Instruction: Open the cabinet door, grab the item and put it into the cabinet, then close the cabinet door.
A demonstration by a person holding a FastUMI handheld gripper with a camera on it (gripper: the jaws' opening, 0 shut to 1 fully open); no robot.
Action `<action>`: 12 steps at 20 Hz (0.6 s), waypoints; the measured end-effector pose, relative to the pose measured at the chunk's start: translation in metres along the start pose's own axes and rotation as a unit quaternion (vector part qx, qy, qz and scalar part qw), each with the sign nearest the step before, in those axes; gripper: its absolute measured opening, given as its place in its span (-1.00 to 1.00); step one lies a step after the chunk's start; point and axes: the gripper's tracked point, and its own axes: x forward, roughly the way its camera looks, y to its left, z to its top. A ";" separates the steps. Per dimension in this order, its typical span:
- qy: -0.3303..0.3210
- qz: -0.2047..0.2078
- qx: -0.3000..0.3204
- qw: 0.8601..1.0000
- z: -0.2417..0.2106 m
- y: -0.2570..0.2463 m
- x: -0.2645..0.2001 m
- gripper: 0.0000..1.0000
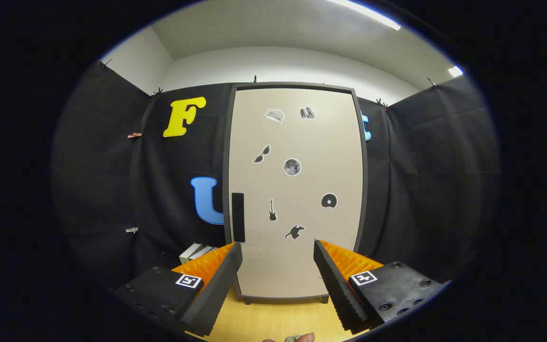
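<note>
While the jaws of the gripper (278, 266) stand wide apart with nothing between them, they face the cabinet door (297, 190) squarely from a short way back. The door is fully closed, a pale panel in a dark frame, dotted with small stickers. Its dark vertical handle (238, 217) sits on the edge nearest the left finger, just above and beyond that fingertip. The cabinet stands on a wooden tabletop (273, 320), whose bare grain runs between the fingers.

Beside the cabinet, partly hidden by the left finger, lies what looks like a small book or box (196, 251); this is probably the item to be stowed, though too little shows to be sure.

Opening the door appears to be the step in hand. The handle is slim and close to the frame, so a poorly lined-up approach could let a finger strike the frame or slide off. A pull that is not along the hinge's swing might drag the whole cabinet across the tabletop or nudge the item beside it.
</note>
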 end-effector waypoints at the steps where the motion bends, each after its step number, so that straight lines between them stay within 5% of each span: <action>1: 0.001 -0.001 0.000 1.000 -0.001 0.000 0.000 0.95; 12: -0.001 -0.005 -0.008 1.000 -0.004 0.002 -0.004 0.95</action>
